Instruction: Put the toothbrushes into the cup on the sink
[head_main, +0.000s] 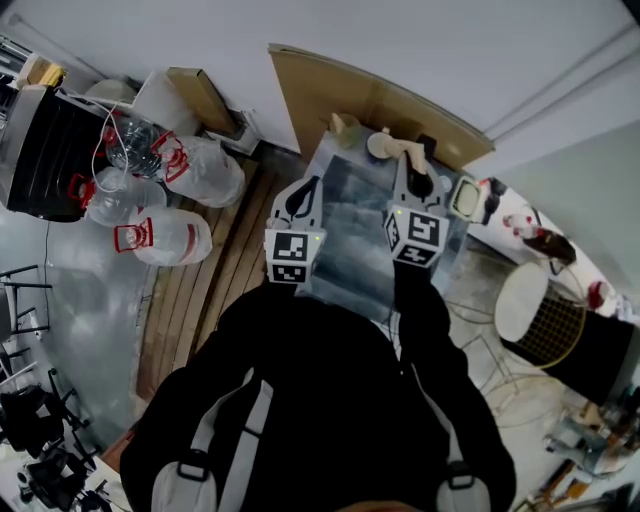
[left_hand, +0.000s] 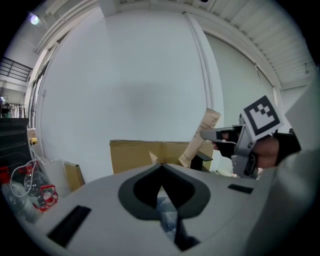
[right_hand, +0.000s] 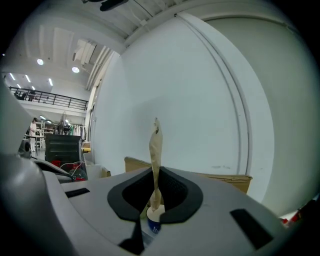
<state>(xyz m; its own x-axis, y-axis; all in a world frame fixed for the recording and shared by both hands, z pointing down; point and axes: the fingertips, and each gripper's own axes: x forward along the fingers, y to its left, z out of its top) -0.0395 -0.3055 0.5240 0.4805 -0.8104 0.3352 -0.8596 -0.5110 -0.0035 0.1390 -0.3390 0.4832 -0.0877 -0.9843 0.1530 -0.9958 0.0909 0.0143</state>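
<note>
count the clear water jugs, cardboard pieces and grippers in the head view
clear water jugs: 4
cardboard pieces: 2
grippers: 2, the left gripper and the right gripper, which is shut on a wrapped toothbrush
total: 8

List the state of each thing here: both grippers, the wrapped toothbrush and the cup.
Left gripper: jaws together, nothing between them.
Right gripper: jaws shut on the wrapped toothbrush.
Wrapped toothbrush: in its paper wrapper, held upright, lower end at the cup's mouth; whether it is inside is unclear.
Cup: standing mouth up, below the right jaws.
</note>
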